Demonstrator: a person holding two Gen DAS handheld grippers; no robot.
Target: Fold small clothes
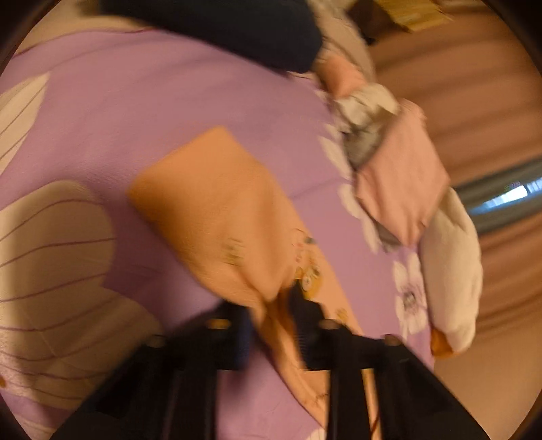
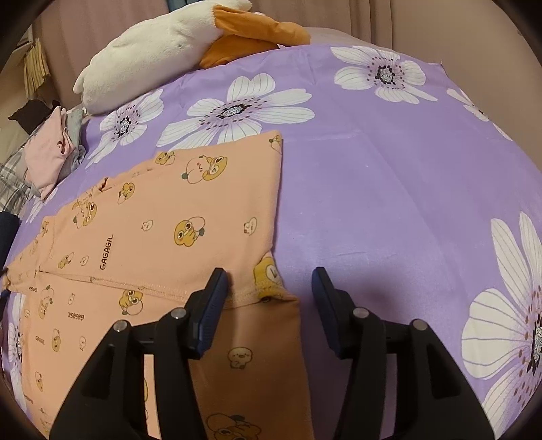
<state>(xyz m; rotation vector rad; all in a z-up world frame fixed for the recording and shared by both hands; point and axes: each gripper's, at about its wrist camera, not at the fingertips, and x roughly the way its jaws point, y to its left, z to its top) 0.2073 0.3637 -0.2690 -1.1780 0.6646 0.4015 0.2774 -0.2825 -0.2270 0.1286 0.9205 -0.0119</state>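
A peach garment printed with cartoon ducks lies partly folded on the purple flowered bedsheet. My right gripper hovers open over its right-hand hem corner: the left finger is above the cloth and the right finger above bare sheet. In the blurred left wrist view the same garment stretches away from my left gripper, whose jaws stand close together with a bunched edge of the peach fabric pinched between them.
A white plush goose with an orange beak lies at the bed's far edge. A pile of pink and grey clothes sits beside it, also seen in the right wrist view as a clothes pile. A dark blue item lies at the sheet's far side.
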